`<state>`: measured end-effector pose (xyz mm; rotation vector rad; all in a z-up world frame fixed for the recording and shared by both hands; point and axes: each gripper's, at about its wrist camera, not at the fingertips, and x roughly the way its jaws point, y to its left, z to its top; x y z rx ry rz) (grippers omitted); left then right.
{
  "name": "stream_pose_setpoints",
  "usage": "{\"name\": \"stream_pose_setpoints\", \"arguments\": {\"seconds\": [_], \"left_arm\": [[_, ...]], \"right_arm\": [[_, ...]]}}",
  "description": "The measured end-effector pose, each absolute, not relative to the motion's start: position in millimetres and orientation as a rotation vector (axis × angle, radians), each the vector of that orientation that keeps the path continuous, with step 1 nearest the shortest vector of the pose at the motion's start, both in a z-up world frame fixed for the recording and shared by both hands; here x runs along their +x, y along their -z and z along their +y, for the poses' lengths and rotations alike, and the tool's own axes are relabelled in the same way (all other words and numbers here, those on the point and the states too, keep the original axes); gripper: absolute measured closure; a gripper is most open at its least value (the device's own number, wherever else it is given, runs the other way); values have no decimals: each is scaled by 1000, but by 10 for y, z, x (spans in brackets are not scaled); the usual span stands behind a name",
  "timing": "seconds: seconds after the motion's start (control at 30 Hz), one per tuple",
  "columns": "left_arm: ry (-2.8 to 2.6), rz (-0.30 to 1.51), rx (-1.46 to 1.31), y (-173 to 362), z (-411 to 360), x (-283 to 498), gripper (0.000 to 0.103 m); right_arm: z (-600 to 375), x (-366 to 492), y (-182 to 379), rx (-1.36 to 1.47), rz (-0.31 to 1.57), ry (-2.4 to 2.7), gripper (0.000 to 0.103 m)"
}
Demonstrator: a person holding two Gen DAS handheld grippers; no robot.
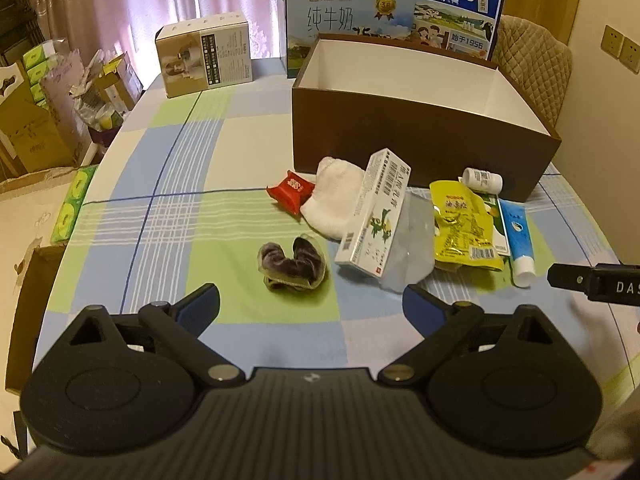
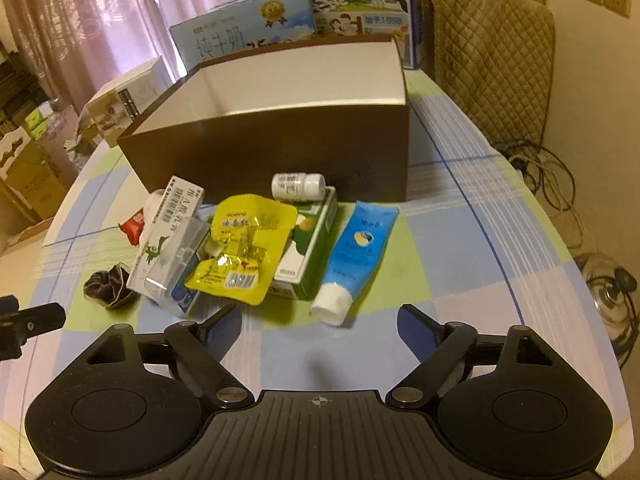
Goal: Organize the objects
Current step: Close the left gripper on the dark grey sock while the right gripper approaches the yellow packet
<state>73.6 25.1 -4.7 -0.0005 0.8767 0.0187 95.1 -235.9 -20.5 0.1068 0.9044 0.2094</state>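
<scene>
A brown open box with a white inside stands on the checked tablecloth. In front of it lies a heap: a red packet, a white cloth, a long white carton, a yellow pouch, a small white bottle, a blue tube, a green carton and a dark velvet scrunchie. My left gripper hovers open just before the scrunchie. My right gripper hovers open near the tube's white cap. Nothing sits between either pair of fingers.
Two milk cartons and a beige box stand at the table's far side. A quilted chair is at the right, cables on the floor beyond the table edge. Cardboard boxes crowd the left.
</scene>
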Motion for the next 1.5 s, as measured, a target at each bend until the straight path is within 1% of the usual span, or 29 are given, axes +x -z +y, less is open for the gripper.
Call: {"name": "stream_pose_setpoints", "arguments": {"seconds": [0.17,0.2,0.23,0.47,0.63,0.9,1.13,1.23,1.3,1.4,1.5], "left_arm": [[-9,882,67,114,247,869,11],[-6,887,73,139,248,902,15],[-1,895,75,168,259,945,16],[-14,944,64,390,320,1209,19],[-47,956,47,508,383,1379,24],[-61,985,16,695,478,1551,36],[-45,1003,-16,821,520,1632,40],[-23,998,-45,855,547,1657,50],[-1,997,-54,879,548,1669,60],[32,987,-55,873,520,1660,73],[46,972,-22,867,482,1644,80]], "right_arm": [[-2373,1013,225,110,902,-228,22],[-2385,1021,232,111,903,-228,22],[-2397,1032,240,111,904,-227,22],[-2547,1103,287,124,908,-204,22],[-2635,1141,305,134,907,-191,22],[-2671,1164,322,133,912,-182,22],[-2523,1187,330,117,910,-209,22],[-2393,1199,344,109,908,-232,22],[-2308,1208,353,106,907,-245,22],[-2179,1233,357,102,899,-266,22],[-2053,1271,361,91,890,-282,22]]}}
